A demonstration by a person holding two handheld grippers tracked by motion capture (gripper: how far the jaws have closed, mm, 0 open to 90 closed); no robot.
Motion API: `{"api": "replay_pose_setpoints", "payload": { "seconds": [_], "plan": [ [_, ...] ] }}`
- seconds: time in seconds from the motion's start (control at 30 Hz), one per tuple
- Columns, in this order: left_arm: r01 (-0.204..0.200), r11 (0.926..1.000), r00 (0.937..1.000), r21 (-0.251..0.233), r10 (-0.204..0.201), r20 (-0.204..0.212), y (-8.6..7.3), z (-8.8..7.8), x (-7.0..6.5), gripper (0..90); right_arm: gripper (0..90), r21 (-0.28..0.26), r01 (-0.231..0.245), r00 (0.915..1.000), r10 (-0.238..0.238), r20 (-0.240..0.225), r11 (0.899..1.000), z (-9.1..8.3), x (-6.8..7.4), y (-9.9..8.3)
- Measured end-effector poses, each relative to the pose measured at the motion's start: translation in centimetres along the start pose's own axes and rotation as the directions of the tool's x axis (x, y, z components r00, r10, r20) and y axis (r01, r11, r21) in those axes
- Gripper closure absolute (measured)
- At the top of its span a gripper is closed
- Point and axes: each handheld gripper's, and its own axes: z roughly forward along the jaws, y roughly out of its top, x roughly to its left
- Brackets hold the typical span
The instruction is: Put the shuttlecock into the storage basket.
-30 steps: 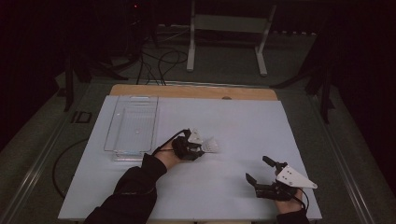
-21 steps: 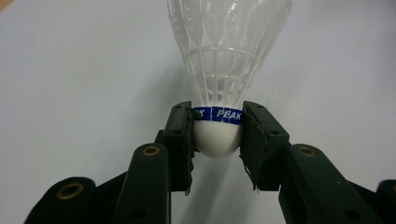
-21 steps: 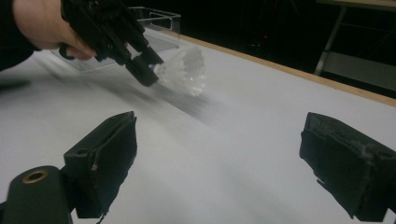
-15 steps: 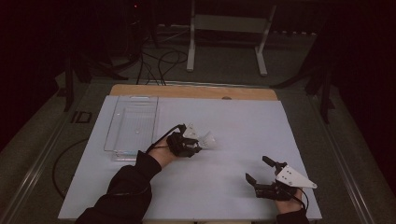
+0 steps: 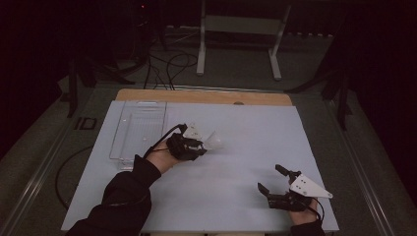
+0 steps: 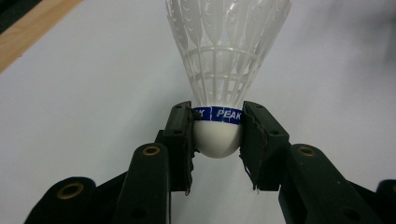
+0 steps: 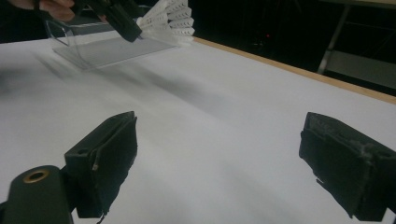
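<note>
1. Left claw (image 6: 217, 135): closed on the shuttlecock (image 6: 219, 70). Its two black jaws press the rounded white base from either side, just under the blue band. In the high view this claw (image 5: 199, 146) sits left of the table's middle, just beside the tray.
2. Shuttlecock: white, feathered skirt pointing away from the claw, toward the table's middle; it is lifted off the table. Also seen from the right gripper view (image 7: 168, 18).
3. Right claw (image 7: 219, 163): open, jaws standing well apart with nothing between them. In the high view it (image 5: 275, 179) lies near the table's near right corner.
4. Tray (image 5: 139, 129): clear plastic, oblong, near the table's left edge, toward the far side.
5. Table (image 5: 255, 147): white top, with a wooden strip along its far edge.
</note>
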Motion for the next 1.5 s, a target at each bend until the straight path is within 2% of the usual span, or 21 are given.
{"api": "replay_pose_setpoints", "payload": {
  "seconds": [0.13, 0.37, 0.4, 0.43, 0.63, 0.67, 0.83, 1.1, 1.27, 1.4, 1.5],
  "plan": [
    [0.026, 0.9997, 0.9997, -0.003, -0.026, 0.0, 0.3, -0.9, 0.2, 65.3, 11.1, 0.0, 0.0, 1.0, 0.0, -0.002, 1.0, 0.1, 0.0, 0.0],
    [0.026, 0.9996, 0.9995, -0.013, -0.026, -0.017, 0.5, -2.8, 0.4, 65.4, 11.0, 0.001, 0.001, 1.0, -0.001, -0.004, 1.0, 0.1, 0.1, -0.1],
    [0.029, 0.9994, 0.9994, -0.021, -0.03, -0.019, 0.6, -3.4, 0.6, 65.3, 11.0, 0.001, 0.001, 1.0, -0.001, -0.004, 1.0, 0.1, 0.1, -0.1],
    [0.048, 0.9982, 0.9979, -0.035, -0.05, -0.042, 1.1, -6.7, 1.2, 65.3, 11.0, 0.001, -0.001, 1.0, 0.001, -0.005, 1.0, 0.2, 0.1, -0.1],
    [0.049, 0.998, 0.9972, -0.038, -0.051, -0.055, 1.1, -7.7, 1.5, 65.3, 11.0, -0.006, -0.003, 0.9999, 0.003, -0.011, 1.0, 0.2, 0.1, -0.1],
    [0.061, 0.9969, 0.9964, -0.049, -0.063, -0.056, 1.1, -8.2, 1.6, 65.4, 11.0, -0.004, -0.004, 1.0, 0.003, -0.009, 1.0, 0.2, 0.2, -0.1],
    [0.069, 0.9963, 0.9947, -0.052, -0.072, -0.073, 0.9, -9.3, 2.0, 65.4, 11.0, -0.007, 0.0, 1.0, 0.0, -0.008, 1.0, 0.1, 0.1, 0.0],
    [0.08, 0.9951, 0.9926, -0.058, -0.085, -0.086, 0.5, -10.3, 2.4, 65.3, 11.0, -0.007, 0.001, 1.0, -0.001, -0.006, 1.0, 0.1, 0.1, 0.0],
    [0.102, 0.9927, 0.9888, -0.064, -0.108, -0.103, 0.0, -11.3, 2.8, 65.4, 11.0, -0.01, 0.006, 0.9999, -0.006, -0.012, 1.0, 0.1, 0.2, 0.0],
    [0.103, 0.993, 0.9873, -0.058, -0.109, -0.115, -0.3, -11.7, 2.9, 65.4, 11.0, -0.008, 0.013, 0.9999, -0.013, -0.011, 1.0, 0.1, 0.3, 0.1],
    [0.116, 0.9909, 0.9839, -0.068, -0.124, -0.129, -0.8, -12.5, 3.2, 65.4, 11.0, -0.009, 0.021, 0.9997, -0.021, -0.009, 1.0, 0.1, 0.4, 0.1]
  ]
}}
